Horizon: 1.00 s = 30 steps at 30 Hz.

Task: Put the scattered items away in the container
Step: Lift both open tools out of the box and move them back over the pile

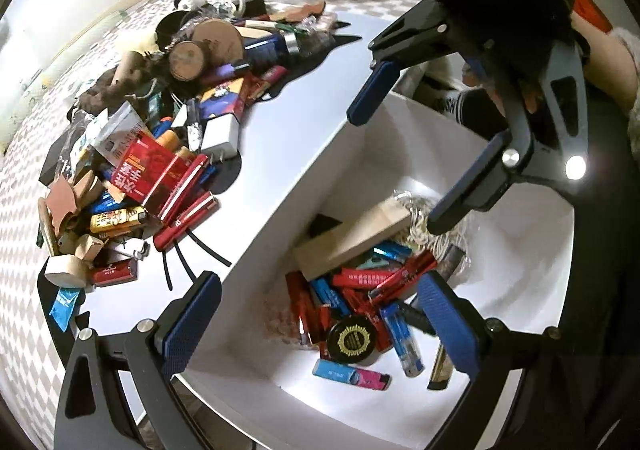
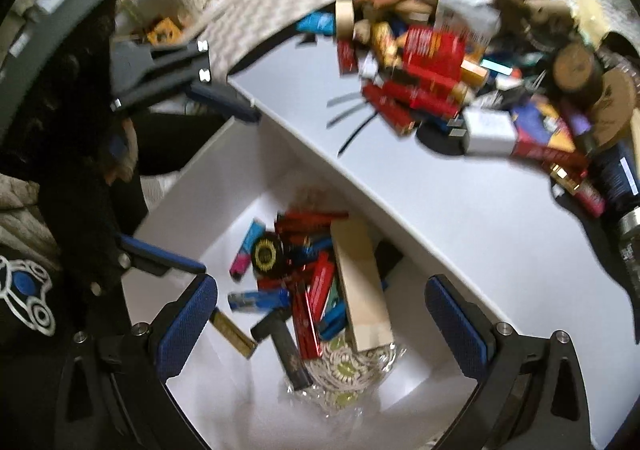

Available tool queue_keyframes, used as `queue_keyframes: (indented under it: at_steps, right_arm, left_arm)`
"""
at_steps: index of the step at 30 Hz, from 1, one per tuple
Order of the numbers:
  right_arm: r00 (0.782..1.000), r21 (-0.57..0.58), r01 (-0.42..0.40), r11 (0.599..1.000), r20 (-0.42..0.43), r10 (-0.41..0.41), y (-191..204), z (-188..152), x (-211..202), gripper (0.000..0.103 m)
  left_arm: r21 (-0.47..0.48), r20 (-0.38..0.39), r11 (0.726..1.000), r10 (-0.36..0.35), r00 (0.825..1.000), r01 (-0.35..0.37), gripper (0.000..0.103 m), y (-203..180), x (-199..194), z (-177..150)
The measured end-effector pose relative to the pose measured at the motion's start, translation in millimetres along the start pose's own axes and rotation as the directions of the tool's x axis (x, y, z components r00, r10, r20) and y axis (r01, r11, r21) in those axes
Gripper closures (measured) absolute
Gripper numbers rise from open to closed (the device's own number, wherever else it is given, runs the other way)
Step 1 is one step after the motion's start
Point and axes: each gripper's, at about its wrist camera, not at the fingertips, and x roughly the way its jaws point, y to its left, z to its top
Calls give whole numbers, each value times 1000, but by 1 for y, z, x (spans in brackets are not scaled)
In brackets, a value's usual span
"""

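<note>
Both the left gripper (image 1: pixel 320 314) and right gripper (image 2: pixel 320 326) hang above the white container (image 1: pixel 532 262) with fingers spread wide, holding nothing. Some lighters and a wooden block (image 1: pixel 352 238) lie inside. At ten o'clock, a heap (image 1: pixel 152 138) remains on the table (image 1: pixel 304 106). The red box (image 1: pixel 150 174) looks light, stiff and glossy; I would grip its long flat sides.

Blur and overlap hide much of the clutter

In the right wrist view the pile (image 2: pixel 460 62) on the counter (image 2: pixel 420 186) smears into streaks, its labels unreadable. In the container (image 1: pixel 520 250), the wooden block (image 1: pixel 352 238) covers a dark item, and the right gripper (image 1: pixel 400 154) masks the rope bundle (image 1: pixel 424 226).
</note>
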Motion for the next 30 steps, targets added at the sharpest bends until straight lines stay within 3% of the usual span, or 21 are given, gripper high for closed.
queue_keyframes:
  at_steps: [4, 9, 13, 19, 25, 30]
  right_arm:
    - [998, 12, 34, 999, 58, -35, -2, 6, -12, 0]
    - [982, 51, 131, 990, 132, -137, -10, 13, -27, 0]
    - [964, 122, 156, 980, 198, -178, -22, 20, -41, 0]
    - [908, 250, 180, 951, 330, -258, -41, 29, -70, 0]
    - [831, 313, 174, 934, 462, -309, -51, 30, -98, 0]
    - [792, 347, 221, 911, 481, -375, -50, 34, -108, 0]
  left_arm:
    - [-63, 38, 997, 53, 998, -51, 4, 11, -5, 6]
    - [-173, 92, 982, 96, 991, -79, 4, 36, -18, 14]
    - [-220, 135, 964, 181, 974, -149, 4, 52, -29, 21]
    - [-293, 187, 936, 255, 949, -194, 4, 72, -40, 26]
    - [-373, 213, 900, 320, 923, -226, 4, 95, -45, 22]
    - [-441, 226, 864, 367, 902, -241, 4, 116, -49, 19]
